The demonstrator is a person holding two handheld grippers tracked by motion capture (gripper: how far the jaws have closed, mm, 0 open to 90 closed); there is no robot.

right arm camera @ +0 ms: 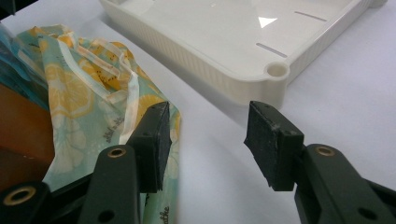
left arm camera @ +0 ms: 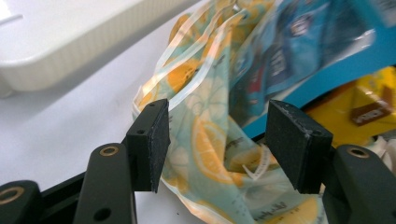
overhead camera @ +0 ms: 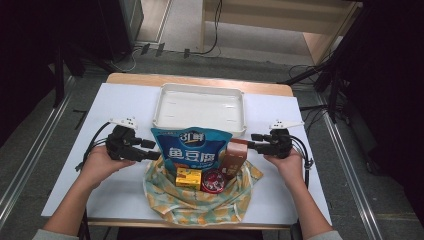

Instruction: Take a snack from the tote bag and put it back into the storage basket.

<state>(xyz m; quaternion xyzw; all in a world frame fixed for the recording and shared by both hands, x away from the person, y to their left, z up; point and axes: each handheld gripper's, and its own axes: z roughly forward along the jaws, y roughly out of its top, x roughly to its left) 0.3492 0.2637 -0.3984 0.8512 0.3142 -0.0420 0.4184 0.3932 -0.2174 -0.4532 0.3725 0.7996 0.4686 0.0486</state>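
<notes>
Both tongs wide open, empty; lemon-print bag point(overhead camera: 200, 200) lies between them, its edge inside left gripper point(left arm camera: 215, 140), just beside right gripper point(right arm camera: 205, 140).

One tray point(overhead camera: 199, 107), one lemon-print bag point(overhead camera: 200, 200), one blue pouch point(overhead camera: 192, 147), one brown carton point(overhead camera: 235, 156), one yellow box point(overhead camera: 188, 177), one red tin point(overhead camera: 213, 180).

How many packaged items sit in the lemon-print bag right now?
4 visible: a blue pouch standing at the back, a brown carton to its right, a yellow box in front, a red round tin beside the box. More may lie hidden beneath.
</notes>
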